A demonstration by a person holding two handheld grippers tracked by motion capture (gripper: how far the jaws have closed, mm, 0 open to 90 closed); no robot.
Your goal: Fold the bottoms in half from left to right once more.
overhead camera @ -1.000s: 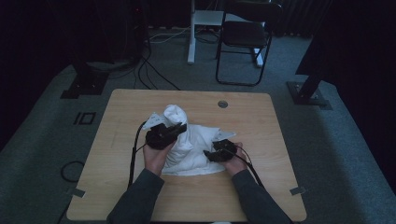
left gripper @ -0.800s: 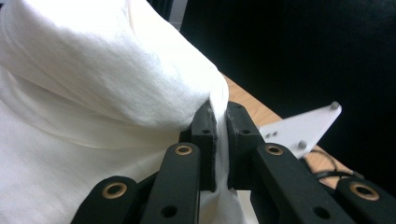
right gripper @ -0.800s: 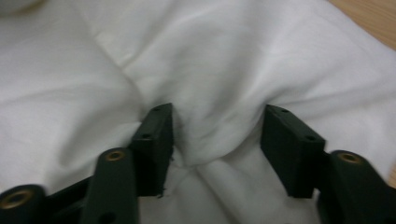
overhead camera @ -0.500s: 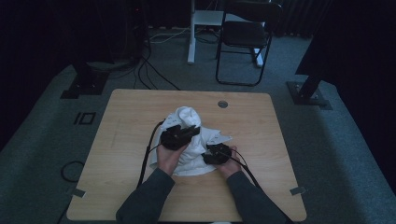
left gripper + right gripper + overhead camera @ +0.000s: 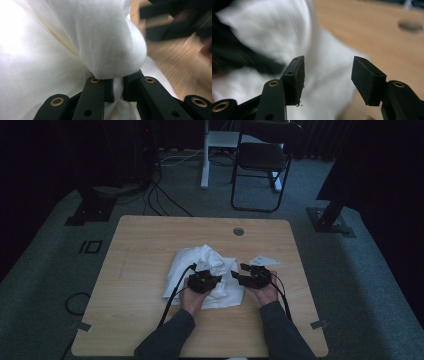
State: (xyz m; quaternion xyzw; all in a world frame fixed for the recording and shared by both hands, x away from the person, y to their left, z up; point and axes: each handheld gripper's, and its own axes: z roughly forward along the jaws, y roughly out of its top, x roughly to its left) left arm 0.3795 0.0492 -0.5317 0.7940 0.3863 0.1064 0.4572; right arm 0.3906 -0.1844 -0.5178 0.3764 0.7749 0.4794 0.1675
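Looking down from the high view, a white cloth (image 5: 202, 277) lies bunched on the wooden table (image 5: 150, 240), its longer run going from the far left corner toward the near right. The left gripper (image 5: 212, 281) sits on the cloth's near right part, while the right gripper (image 5: 241, 273) hovers just beyond the cloth's right edge, jaws pointing left toward it.

In the left gripper view, the left gripper (image 5: 117, 86) is clamped on a pinched fold of the cloth (image 5: 75, 45), which bulges up and away past the fingertips; the other gripper blurs at the far right.

In the right gripper view, the right gripper (image 5: 327, 75) has its jaws well apart with nothing between them, and they have just been opening a little. The cloth (image 5: 287, 40) lies ahead and to their left, so this free hand is the nearer one for a second grip on the right edge.
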